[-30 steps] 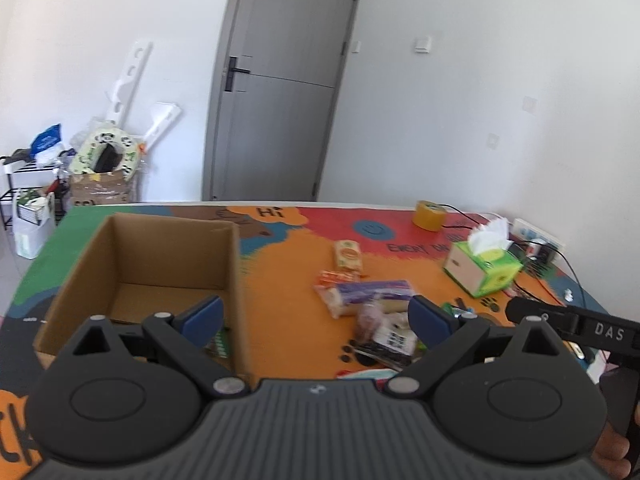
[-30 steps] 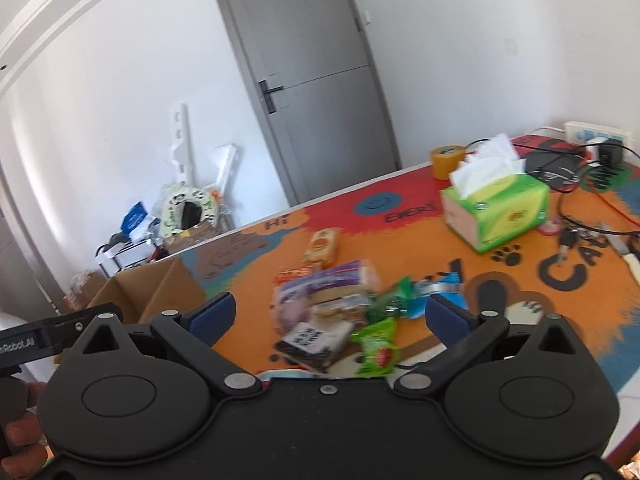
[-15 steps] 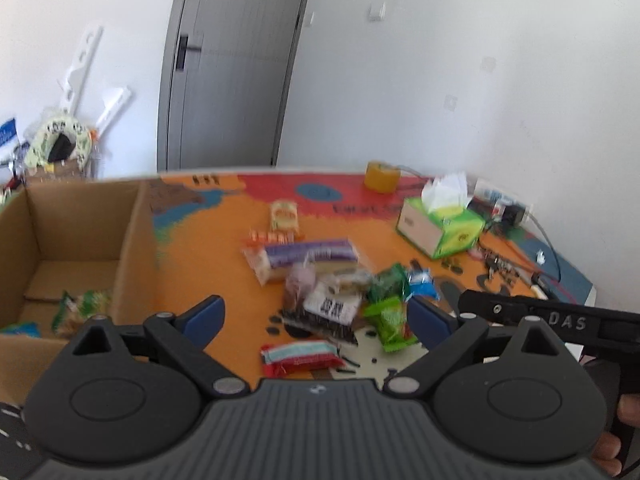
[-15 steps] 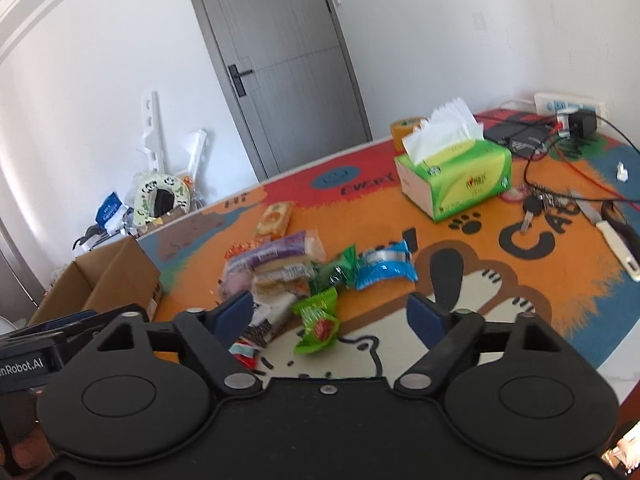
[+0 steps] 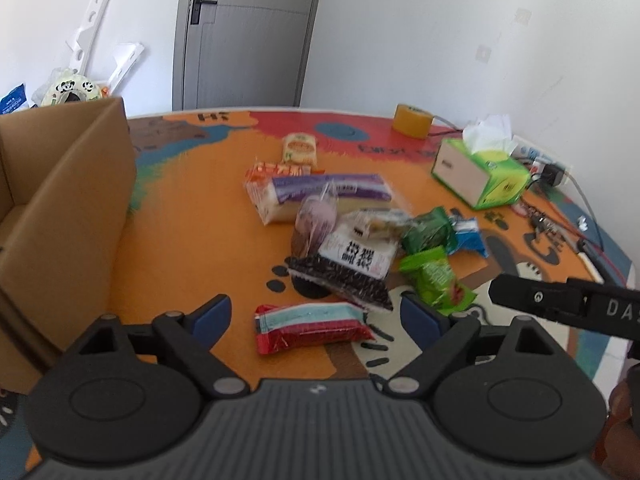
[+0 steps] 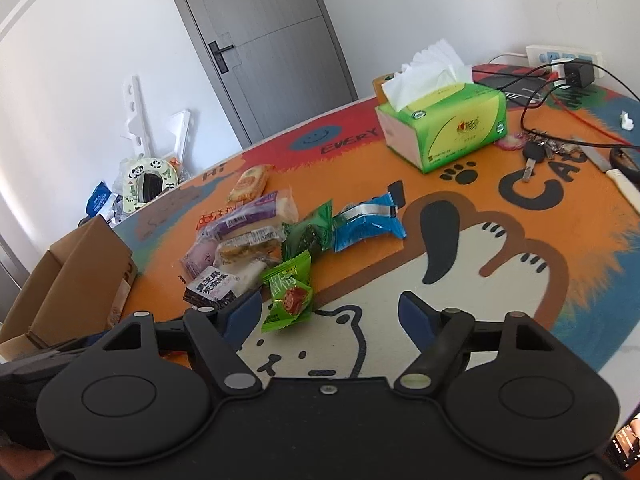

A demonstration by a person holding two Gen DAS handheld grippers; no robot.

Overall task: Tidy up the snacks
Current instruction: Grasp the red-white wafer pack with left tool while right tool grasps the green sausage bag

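A loose pile of wrapped snacks (image 5: 344, 236) is seen at the centre of the left wrist view, lying on an orange cartoon-printed table mat (image 5: 192, 248); within the pile a long purple-banded bread pack (image 5: 320, 194) lies towards the top, a white packet with bold black characters (image 5: 360, 256) rests over a dark seeded bar (image 5: 340, 282), and a bright green pouch (image 5: 434, 280) lies at the right edge, touching a darker green pouch (image 5: 428, 232) and near a blue wrapper (image 5: 466, 234); a small yellow cracker pack (image 5: 300, 148) is set apart above the pile; a red and pale blue wrapper (image 5: 310, 326) lies alone below it, framed between the spread blue fingertips of the left gripper (image 5: 316, 320), which is held wide apart and grips nothing; whether it touches the mat cannot be told.

In the right wrist view the same bright green pouch (image 6: 288, 294) is shown at centre, just above the left blue fingertip of the right gripper (image 6: 330, 318); its jaws are likewise parted and empty, with bare mat between them.

A cardboard box (image 5: 60, 216) fills the left edge of the left wrist view, its near wall upright; its contents are hidden. A green tissue box (image 5: 480, 176) stands at the upper right of that view, a roll of yellow tape (image 5: 412, 120) beyond it; keys (image 6: 536, 152) and black cables (image 6: 560, 100) are seen at the upper right of the right wrist view; a grey door (image 5: 248, 32) stands at the top.
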